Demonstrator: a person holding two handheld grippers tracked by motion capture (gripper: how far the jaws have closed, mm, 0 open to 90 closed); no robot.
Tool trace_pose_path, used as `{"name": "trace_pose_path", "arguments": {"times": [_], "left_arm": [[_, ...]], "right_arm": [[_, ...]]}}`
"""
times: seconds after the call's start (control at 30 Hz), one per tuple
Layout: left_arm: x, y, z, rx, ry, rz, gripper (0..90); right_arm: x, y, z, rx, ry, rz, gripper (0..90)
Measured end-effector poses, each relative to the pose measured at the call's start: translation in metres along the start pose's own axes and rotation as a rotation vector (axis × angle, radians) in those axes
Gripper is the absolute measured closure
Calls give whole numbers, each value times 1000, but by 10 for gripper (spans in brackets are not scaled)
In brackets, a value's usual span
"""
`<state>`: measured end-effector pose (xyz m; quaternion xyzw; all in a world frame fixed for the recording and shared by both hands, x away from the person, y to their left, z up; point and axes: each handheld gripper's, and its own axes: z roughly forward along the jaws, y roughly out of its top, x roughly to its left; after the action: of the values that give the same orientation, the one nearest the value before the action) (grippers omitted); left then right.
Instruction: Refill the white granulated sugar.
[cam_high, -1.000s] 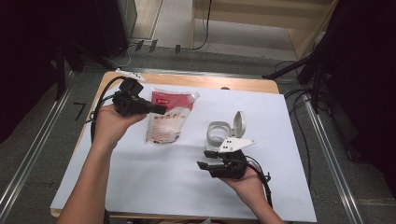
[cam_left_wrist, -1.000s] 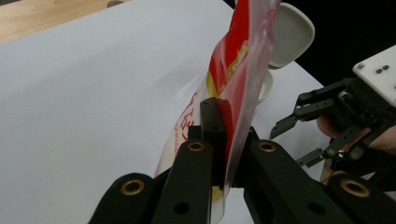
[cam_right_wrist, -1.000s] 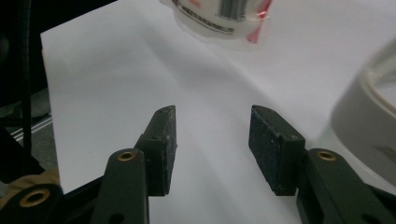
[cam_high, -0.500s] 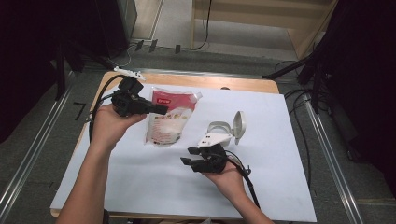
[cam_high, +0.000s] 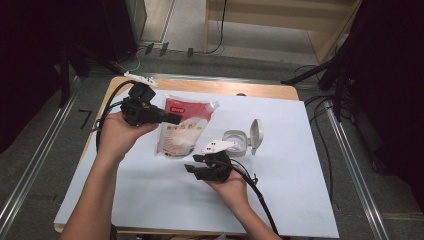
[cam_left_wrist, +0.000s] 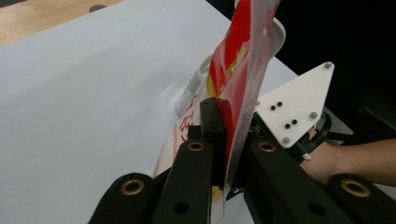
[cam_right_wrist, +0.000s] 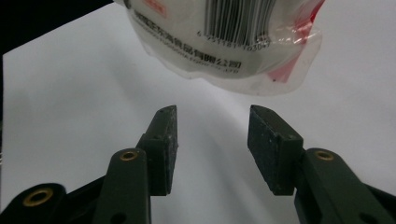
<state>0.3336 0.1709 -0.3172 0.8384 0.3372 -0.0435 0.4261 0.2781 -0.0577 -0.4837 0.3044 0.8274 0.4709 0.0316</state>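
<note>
Gripping the top red edge of a clear pouch (cam_high: 182, 131), the left gripper (cam_high: 172, 119) is held at the far-left part of the table (cam_high: 150, 200). Its jaws are clamped on the pouch's edge (seen up close in the left gripper view, where the red-and-clear film (cam_left_wrist: 236, 79) stands pinched between the black jaws). The pouch holds white contents and a barcode is printed on it (cam_right_wrist: 243, 18); its lower end is seen just above the white sheet.

The right gripper (cam_high: 195, 164) is held near the middle of the table, just beside the pouch's bottom end. Its jaws are apart with nothing between them, and the pouch's bottom hangs just ahead of the fingertips (cam_right_wrist: 166, 123) in the right gripper view.

A white round container (cam_high: 237, 142) with its hinged lid (cam_high: 256, 135) flipped up is seen just behind the right gripper.
</note>
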Motion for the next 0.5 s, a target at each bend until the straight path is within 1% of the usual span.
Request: {"name": "trace_pose_path", "arguments": {"times": [0.07, 0.13, 0.17, 0.3, 0.37, 0.43, 0.47, 0.5], "left_arm": [[-1, 0, 1, 9, 1, 4, 900], [-3, 1, 1, 15, -3, 2, 900], [-3, 1, 2, 13, -4, -3, 900], [-3, 1, 3, 17, -23, -21, 900], [-4, 1, 3, 18, -41, -24, 900], [-5, 2, 3, 22, -53, -29, 900], [-5, 2, 3, 23, -60, -37, 900], [-5, 2, 4, 29, -58, -42, 900]], "right_arm": [[-1, -1, 3, -10, -2, 2, 535], [-3, -3, 7, -6, -28, -12, 535], [-3, -3, 7, -6, -28, -12, 535], [-6, -4, 13, -12, -47, -25, 539], [-7, -5, 16, -16, -48, -19, 541], [-8, -7, 19, -26, -58, -27, 541], [-9, -7, 21, -29, -59, -29, 540], [-9, -8, 22, -26, -59, -28, 539]]}}
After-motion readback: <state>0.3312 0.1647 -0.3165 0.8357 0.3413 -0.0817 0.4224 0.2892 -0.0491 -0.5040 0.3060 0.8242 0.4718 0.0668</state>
